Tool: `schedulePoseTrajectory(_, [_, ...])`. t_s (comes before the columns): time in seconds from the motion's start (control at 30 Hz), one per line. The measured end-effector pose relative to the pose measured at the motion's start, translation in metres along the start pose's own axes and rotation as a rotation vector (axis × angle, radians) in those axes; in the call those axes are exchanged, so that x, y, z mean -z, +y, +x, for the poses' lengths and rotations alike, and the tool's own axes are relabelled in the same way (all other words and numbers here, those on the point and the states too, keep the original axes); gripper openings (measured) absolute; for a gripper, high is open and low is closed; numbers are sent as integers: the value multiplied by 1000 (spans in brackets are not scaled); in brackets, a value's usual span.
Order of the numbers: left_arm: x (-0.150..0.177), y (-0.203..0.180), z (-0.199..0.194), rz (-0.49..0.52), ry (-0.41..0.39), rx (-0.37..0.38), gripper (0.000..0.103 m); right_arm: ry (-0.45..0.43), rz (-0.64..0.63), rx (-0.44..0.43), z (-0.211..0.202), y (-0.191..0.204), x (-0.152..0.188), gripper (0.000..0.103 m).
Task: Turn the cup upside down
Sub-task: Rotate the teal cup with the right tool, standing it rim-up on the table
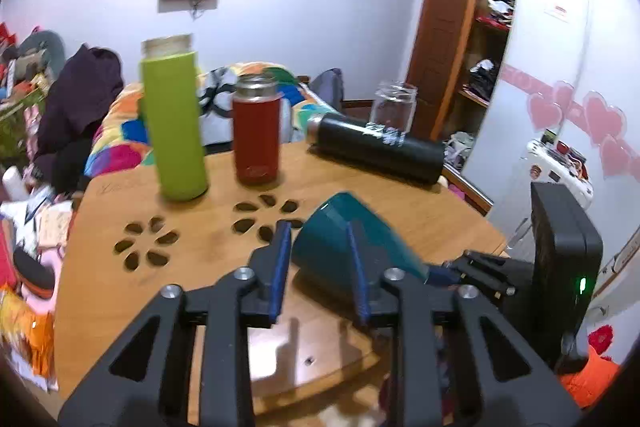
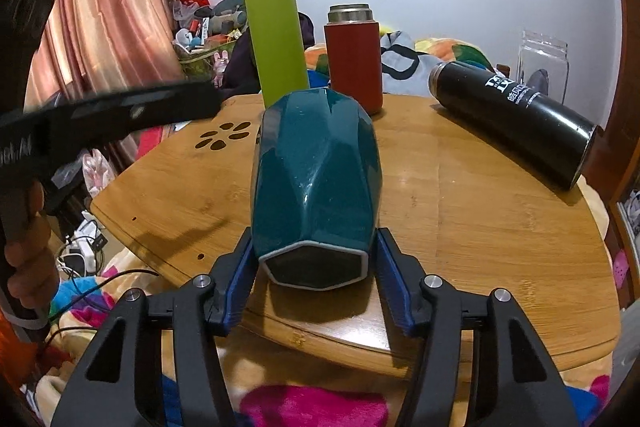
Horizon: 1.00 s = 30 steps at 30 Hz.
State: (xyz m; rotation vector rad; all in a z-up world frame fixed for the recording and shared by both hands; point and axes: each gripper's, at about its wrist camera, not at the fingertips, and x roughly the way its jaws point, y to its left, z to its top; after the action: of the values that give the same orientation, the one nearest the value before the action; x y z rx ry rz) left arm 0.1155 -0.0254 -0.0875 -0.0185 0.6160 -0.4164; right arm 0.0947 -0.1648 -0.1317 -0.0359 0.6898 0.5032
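Cluttered bedroom; on the wooden worktop (image 2: pixel 480 211) a teal cup (image 2: pixel 316 183) is tipped on its side mid-flip, base gripped in the right gripper (image 2: pixel 316 267) jaws. Left gripper (image 1: pixel 318 267) jaws gape open, likely guiding.

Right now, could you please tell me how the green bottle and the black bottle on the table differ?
The green bottle stands upright, while the black bottle lies on its side. The green bottle is a plain lime colour; the black bottle carries white printed lettering. The green bottle stands beside the red flask; the black bottle lies apart, in front of a clear jar. Both are tall cylinders resting on the wooden table, and both appear uncapped.
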Motion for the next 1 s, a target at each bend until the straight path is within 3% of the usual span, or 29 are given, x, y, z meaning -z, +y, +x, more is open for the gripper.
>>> schedulePoseTrajectory(0.07, [-4,-6,7,12,10,27,11,-5,-8,7,-3,1,0,53])
schedulePoseTrajectory(0.17, [-9,-11,18,24,25,57,8,-22,-23,19,-9,2,-1,53])
schedulePoseTrajectory(0.47, [-12,-10,25,26,22,67,8,-73,-66,37,-20,7,-6,53])
schedulePoseTrajectory(1.0, [-24,28,36,-12,12,9,7,-108,-91,31,-5,10,-34,52])
